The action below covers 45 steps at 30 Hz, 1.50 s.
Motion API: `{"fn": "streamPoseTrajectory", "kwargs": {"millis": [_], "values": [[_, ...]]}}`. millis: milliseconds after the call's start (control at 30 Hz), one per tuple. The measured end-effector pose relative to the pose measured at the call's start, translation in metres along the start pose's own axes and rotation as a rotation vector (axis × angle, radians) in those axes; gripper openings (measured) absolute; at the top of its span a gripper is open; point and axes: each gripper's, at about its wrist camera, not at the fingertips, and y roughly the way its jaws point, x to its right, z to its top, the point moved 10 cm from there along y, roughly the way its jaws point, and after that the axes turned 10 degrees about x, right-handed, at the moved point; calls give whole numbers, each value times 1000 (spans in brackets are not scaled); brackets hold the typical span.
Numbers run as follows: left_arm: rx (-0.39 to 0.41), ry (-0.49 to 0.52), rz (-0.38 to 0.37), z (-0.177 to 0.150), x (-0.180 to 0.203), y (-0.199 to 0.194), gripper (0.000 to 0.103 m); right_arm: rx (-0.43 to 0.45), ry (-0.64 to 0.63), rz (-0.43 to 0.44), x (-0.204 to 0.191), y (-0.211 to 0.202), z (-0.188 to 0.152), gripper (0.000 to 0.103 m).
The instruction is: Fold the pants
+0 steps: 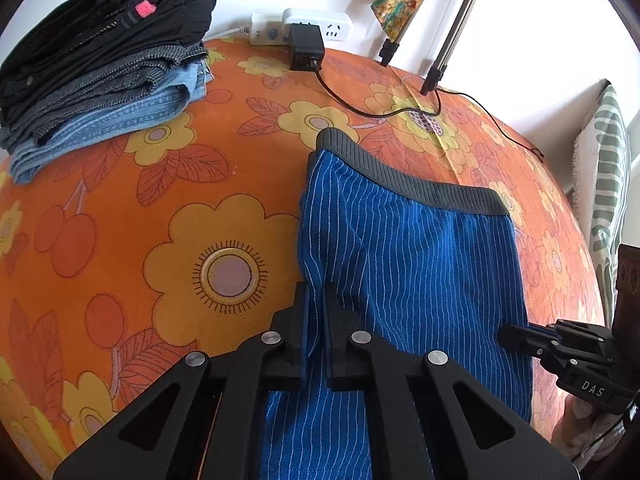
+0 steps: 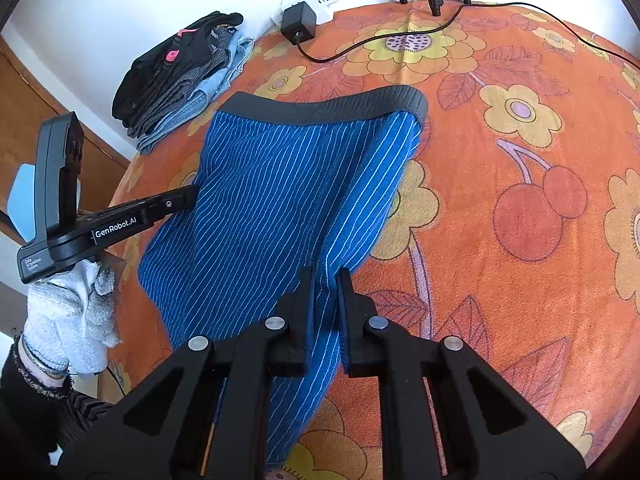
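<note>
Blue pants (image 1: 420, 264) with thin white stripes and a dark grey waistband (image 1: 400, 176) lie on the orange flowered cloth, waistband away from me. My left gripper (image 1: 316, 292) is shut on the pants' left edge. My right gripper (image 2: 326, 276) is shut on the pants' (image 2: 280, 200) right edge, and it shows at the right of the left wrist view (image 1: 508, 336). The left gripper also shows at the left of the right wrist view (image 2: 192, 196), touching the fabric's left edge. The lower part of the pants is hidden under the grippers.
A stack of folded clothes (image 1: 100, 68) sits at the back left. A power strip (image 1: 304, 28) with a black adapter and cable (image 1: 360, 108) lies at the back. Tripod legs (image 1: 436, 68) stand at the back right. A patterned cushion (image 1: 604, 184) is at the right.
</note>
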Motion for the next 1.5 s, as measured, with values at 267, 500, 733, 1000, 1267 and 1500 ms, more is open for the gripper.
{"fn": "streamPoseTrajectory", "kwargs": {"millis": [267, 500, 733, 1000, 1267, 1500], "values": [[51, -69, -90, 19, 2, -29, 4, 72, 19, 70, -5, -24, 17, 9], [49, -65, -97, 19, 5, -31, 4, 84, 59, 71, 3, -31, 22, 9], [136, -92, -153, 47, 11, -64, 4, 185, 73, 112, -1, -66, 47, 9], [193, -70, -215, 49, 33, -103, 4, 312, 47, 143, -10, -114, 66, 9], [97, -114, -212, 23, 47, -71, 4, 284, 81, 63, 20, -101, 60, 9], [-43, -67, -233, -21, 62, -55, 10, 212, 127, 43, 48, -92, 45, 9]]}}
